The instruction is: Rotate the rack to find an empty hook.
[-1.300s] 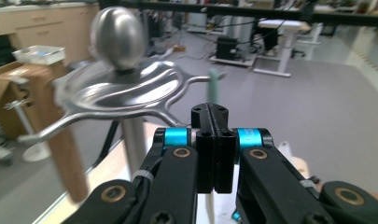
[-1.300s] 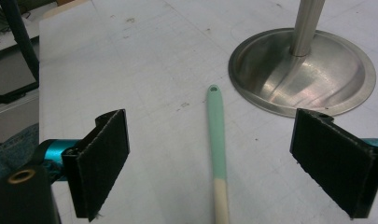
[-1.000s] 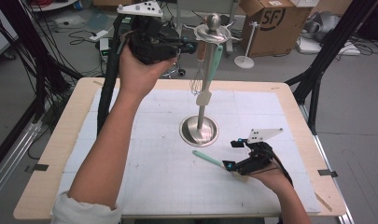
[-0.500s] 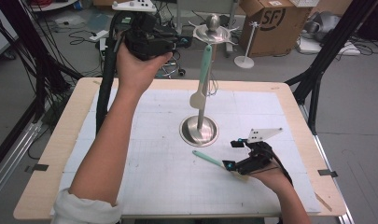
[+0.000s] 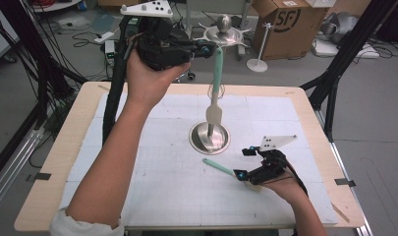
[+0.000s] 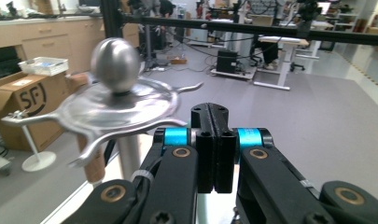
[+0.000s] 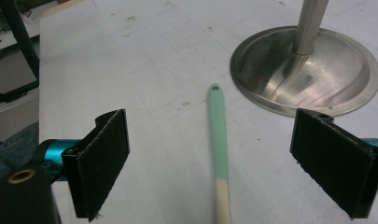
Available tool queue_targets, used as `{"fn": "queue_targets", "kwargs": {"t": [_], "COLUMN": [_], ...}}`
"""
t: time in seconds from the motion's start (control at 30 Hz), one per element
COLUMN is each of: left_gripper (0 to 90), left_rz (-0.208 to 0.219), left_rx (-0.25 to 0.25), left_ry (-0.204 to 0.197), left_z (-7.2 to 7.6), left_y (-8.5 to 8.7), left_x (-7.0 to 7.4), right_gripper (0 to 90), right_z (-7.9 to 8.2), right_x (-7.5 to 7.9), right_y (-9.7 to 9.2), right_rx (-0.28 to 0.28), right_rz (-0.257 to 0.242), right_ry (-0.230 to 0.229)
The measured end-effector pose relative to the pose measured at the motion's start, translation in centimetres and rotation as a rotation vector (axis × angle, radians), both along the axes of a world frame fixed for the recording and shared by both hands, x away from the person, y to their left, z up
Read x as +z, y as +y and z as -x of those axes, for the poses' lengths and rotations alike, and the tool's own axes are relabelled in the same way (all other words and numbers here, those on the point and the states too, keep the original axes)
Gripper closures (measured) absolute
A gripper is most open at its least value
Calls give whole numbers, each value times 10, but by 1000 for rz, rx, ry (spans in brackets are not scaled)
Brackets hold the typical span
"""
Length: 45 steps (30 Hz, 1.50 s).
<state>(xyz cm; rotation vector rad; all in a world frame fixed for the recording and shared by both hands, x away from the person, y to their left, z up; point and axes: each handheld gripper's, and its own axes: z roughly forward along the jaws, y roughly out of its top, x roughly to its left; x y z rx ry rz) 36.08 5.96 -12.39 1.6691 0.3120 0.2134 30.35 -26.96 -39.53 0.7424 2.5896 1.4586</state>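
Left gripper [image 5: 206,49], fingers clamped on a green spatula [image 5: 216,86], holds it at the rack's [image 5: 225,34] hooks, unhung. Right gripper [image 5: 250,164], fingers apart, straddles the second utensil [image 7: 217,140] on the desk [image 5: 152,196].

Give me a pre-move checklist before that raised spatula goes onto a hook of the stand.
1. Left gripper shut on the hanging spatula: ok.
2. Spatula hangs straight down, blade lowest: ok.
3. Handle's hole lined up with a hook of the stand top: cannot tell, the hole is hidden.
4. Stand base flat on the table: ok.
5. Right gripper open, its fingers apart on both sides of the second spatula lying on the table: ok.
6. Second spatula clear of the base: ok.
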Motion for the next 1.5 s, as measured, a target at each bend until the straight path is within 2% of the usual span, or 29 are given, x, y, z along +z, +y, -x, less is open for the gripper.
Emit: {"fn": "queue_targets", "kwargs": {"t": [0.3, 0.63, 0.7, 0.93, 1.13, 1.5], "left_gripper": [896, 896, 896, 896, 896, 896], "left_rz": [-22, -42, -57, -59, -40, -45], "left_rx": [-42, -31, -22, 24, 70, 114], "left_ry": [-6, -8, -16, -21, -7, -2], "left_z": [4, 2, 2, 0, -6, -13], "left_y": [-19, -31, -30, -18, -5, 2], "left_x": [-2, -7, -7, -5, -5, -7], "right_gripper": [115, 115, 115, 115, 115, 115], "right_z": [0, 0, 1, 0, 0, 0], "right_x": [0, 0, 0, 0, 0, 0], "right_y": [2, 1, 0, 1, 1, 0], "right_rx": [1, 1, -3, 2, -1, -1], "right_rz": [4, 3, 1, 5, 6, 2], "right_ry": [4, 2, 1, -2, -3, 6]}}
